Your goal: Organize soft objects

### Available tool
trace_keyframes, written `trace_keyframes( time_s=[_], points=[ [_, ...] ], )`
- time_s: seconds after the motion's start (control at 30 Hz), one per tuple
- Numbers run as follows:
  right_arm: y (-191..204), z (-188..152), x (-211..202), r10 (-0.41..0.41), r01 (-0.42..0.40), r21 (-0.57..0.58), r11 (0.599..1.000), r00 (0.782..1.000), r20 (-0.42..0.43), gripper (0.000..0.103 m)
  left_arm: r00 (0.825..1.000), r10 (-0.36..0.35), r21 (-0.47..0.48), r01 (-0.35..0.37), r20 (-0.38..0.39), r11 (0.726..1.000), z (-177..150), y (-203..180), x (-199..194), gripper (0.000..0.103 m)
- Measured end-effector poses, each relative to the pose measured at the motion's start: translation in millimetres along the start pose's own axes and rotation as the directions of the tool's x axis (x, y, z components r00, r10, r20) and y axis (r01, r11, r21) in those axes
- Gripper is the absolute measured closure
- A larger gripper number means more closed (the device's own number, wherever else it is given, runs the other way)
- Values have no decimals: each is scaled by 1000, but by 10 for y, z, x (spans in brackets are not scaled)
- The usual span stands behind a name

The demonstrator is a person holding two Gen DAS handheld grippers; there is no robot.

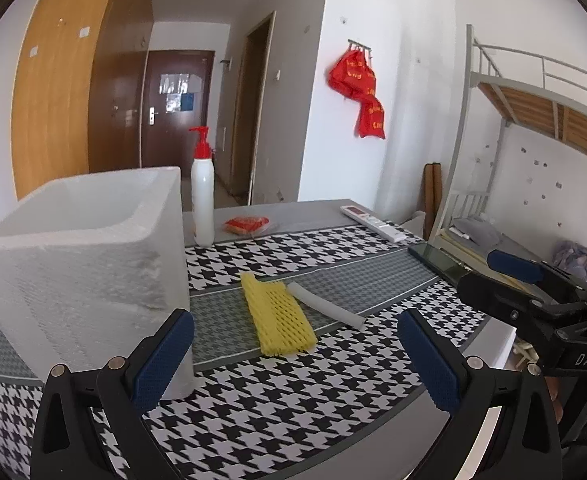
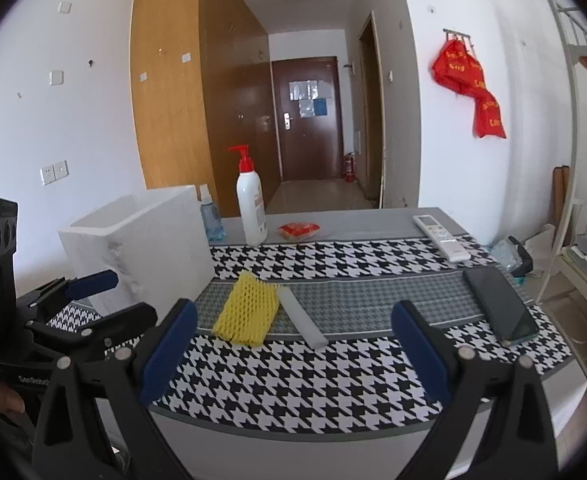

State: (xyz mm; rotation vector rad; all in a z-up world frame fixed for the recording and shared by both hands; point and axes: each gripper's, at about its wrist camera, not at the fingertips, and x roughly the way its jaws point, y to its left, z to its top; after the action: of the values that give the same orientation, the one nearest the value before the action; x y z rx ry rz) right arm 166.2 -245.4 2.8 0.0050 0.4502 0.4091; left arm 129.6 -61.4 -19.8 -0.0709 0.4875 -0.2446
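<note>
Both grippers hang above the near edge of the table point(image 2: 373, 216), jaws spread wide and holding nothing. The left gripper point(image 1: 295, 354) sits low in its view, its blue pads point(image 1: 161, 364) close to the foam box point(image 1: 81, 256) at the left of the frame. The right gripper point(image 2: 293, 350) is low centre in its own view. Mid-frame, on the houndstooth cloth point(image 2: 333, 376), the yellow net point(image 1: 277, 316) lies flat with the white tube point(image 1: 325, 305) touching its right side. Behind them a pump bottle point(image 2: 250, 208) stands upright; a phone point(image 2: 499, 306) lies at the right.
</note>
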Motion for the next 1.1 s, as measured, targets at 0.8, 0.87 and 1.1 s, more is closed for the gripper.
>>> trace_keyframes(
  time_s=[0.8, 0.87, 1.1],
  points=[
    [-349, -146, 476, 28, -31, -27, 999, 992, -120, 4, 990, 71, -11, -73, -121, 997, 7, -60, 541, 1],
    [-386, -148, 517, 30, -33, -24, 999, 992, -124, 4, 987, 78, -8, -79, -140, 997, 3, -68, 601, 1],
    [-490, -147, 650, 57, -62, -28, 998, 989, -136, 4, 975, 131, 14, -131, -178, 991, 14, -81, 811, 1]
  ],
)
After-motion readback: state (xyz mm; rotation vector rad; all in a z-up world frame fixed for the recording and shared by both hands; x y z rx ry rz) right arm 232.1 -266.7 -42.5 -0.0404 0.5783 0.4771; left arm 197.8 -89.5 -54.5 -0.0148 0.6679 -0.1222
